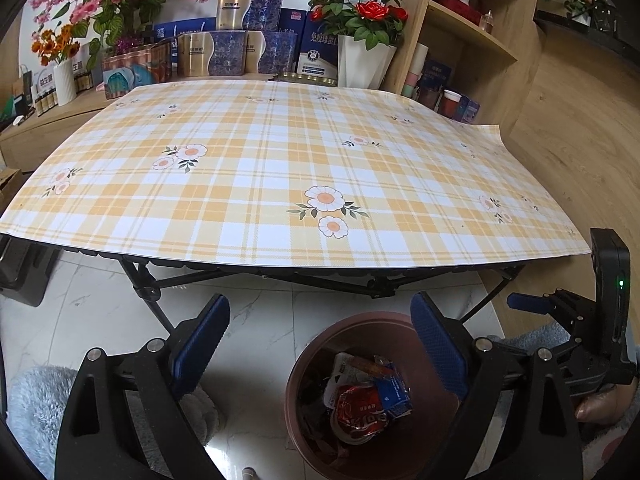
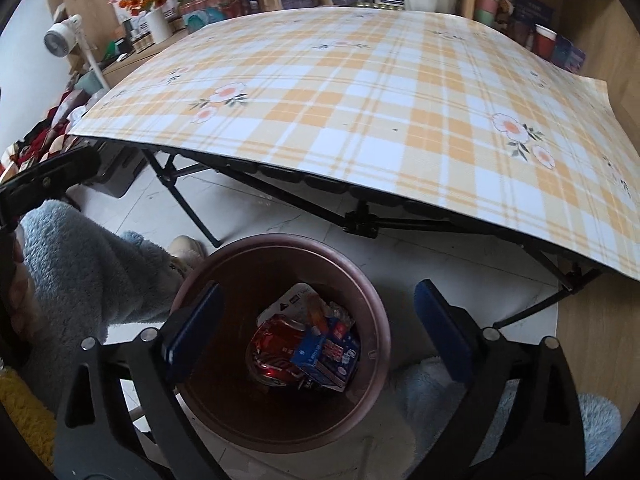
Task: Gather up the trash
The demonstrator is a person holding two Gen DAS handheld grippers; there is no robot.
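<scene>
Above the trash bin (image 2: pixel 280 344) (crushed can (image 2: pixel 276 344) inside), both grippers' jaws gape wide, holding nothing.

Tablecloth (image 1: pixel 280 168): smooth, faintly glossy checked sheet. Beneath it, floor (image 1: pixel 260 320): polished marble-look tile. Bin (image 2: pixel 372 320): matt brown plastic; inside, crushed can (image 2: pixel 276 344), shiny metal.

I see a plaid tablecloth (image 1: pixel 280 168), red roses in a white pot (image 1: pixel 362 40), stacked boxes (image 1: pixel 236 48) behind, wooden shelf (image 1: pixel 472 28).
</scene>
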